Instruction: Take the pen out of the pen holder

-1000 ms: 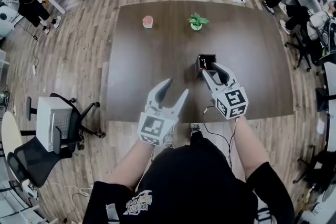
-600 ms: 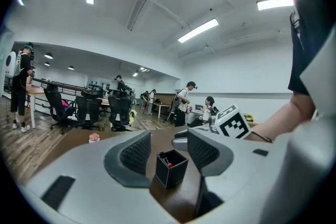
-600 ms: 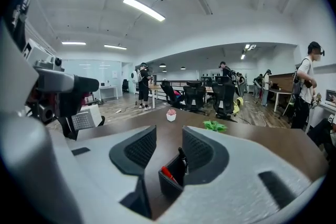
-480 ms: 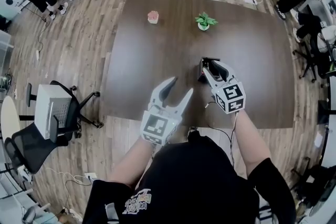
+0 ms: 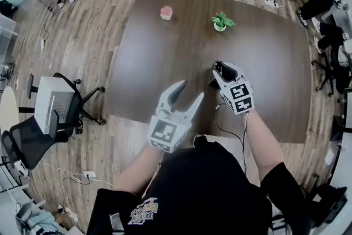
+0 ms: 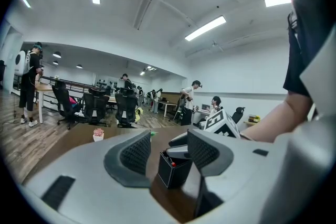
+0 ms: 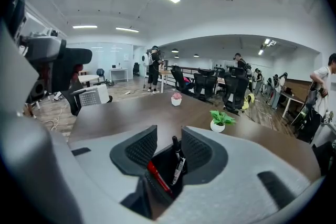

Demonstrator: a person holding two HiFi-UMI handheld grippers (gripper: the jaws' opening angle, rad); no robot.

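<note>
- Between the jaws of the right gripper (image 7: 168, 139), we are seeing the pen (image 7: 177, 162): black, with a white printed label on its barrel and a dark cap that rises between the ribbed pads.
- We are closing those jaws around it, and the pads are not yet pressing on it.
- We are working at a dark brown table (image 5: 165, 58) on a wood-plank floor (image 5: 82, 36), in an open office with strip lights, office chairs (image 5: 60, 113) and people at far desks.
- We are seeing a green potted plant (image 5: 221, 21) and a pink one (image 5: 166, 12) at the table's far side, well apart.
- We are looking into the pen holder (image 6: 173, 170), a black square box with the pen upright inside and a red pen (image 7: 157, 176) leaning beside it.
- We are holding the left gripper (image 5: 190, 91) near the table's front edge, its jaws spread and empty.
</note>
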